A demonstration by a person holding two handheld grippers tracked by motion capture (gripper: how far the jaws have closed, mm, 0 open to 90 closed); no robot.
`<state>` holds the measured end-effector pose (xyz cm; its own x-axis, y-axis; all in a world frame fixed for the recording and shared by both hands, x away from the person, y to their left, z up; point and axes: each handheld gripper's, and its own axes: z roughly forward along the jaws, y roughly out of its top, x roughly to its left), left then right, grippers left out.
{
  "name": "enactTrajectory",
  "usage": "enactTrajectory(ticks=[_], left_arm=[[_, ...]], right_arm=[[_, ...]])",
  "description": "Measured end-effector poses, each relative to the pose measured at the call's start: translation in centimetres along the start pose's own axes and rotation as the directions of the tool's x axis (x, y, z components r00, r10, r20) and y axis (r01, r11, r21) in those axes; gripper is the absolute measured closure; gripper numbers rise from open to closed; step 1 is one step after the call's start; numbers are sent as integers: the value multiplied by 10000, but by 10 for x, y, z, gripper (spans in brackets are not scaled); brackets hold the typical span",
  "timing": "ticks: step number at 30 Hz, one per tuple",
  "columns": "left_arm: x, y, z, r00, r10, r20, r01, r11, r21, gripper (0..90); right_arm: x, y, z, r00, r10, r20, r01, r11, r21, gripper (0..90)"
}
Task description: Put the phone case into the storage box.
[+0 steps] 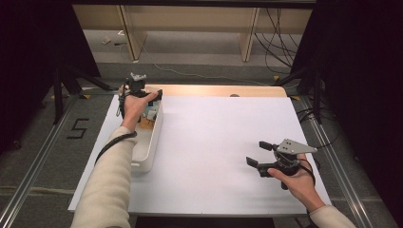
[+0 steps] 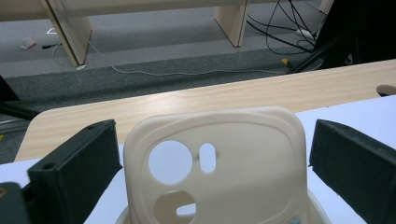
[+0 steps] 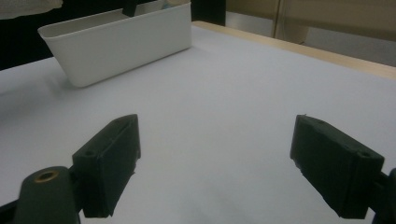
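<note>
A cream silicone phone case [image 2: 247, 158] with round camera cutouts stands upright in a white bin [image 1: 153, 142] at the table's left. My left gripper [image 2: 213, 140] is open over the bin's far end, a jaw on each side of the case with a thin gap on both sides. In the high view the left gripper [image 1: 138, 88] is held by a hand above the bin. My right gripper [image 1: 257, 153] hovers open over the white sheet at the right front, nothing between its jaws [image 3: 215, 140]. The bin [image 3: 116, 44] lies ahead of it.
A white sheet [image 1: 214, 137] covers most of the wooden table [image 1: 223, 90]. Small objects lie in the bin, partly hidden by the hand. Beyond the far edge are a grey floor, cables [image 1: 280, 42] and wooden furniture legs.
</note>
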<state>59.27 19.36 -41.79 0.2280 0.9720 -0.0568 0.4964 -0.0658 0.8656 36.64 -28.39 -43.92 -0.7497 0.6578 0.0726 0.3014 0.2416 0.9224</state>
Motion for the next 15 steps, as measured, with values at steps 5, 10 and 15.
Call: enactTrajectory(ticks=[5,10,15], left_arm=[[0,1,-2,10000,-62,15,62,10000,12,0],[0,2,-5,10000,-55,-24,55,9999,98,0],[1,3,-9,9999,-77,-76,78,9999,112,0]], right_arm=[[0,0,0,10000,7,2,-7,10000,-6,168],[0,0,0,10000,1,7,-1,10000,-4,169],[0,0,0,10000,10,9,-10,10000,-19,169]])
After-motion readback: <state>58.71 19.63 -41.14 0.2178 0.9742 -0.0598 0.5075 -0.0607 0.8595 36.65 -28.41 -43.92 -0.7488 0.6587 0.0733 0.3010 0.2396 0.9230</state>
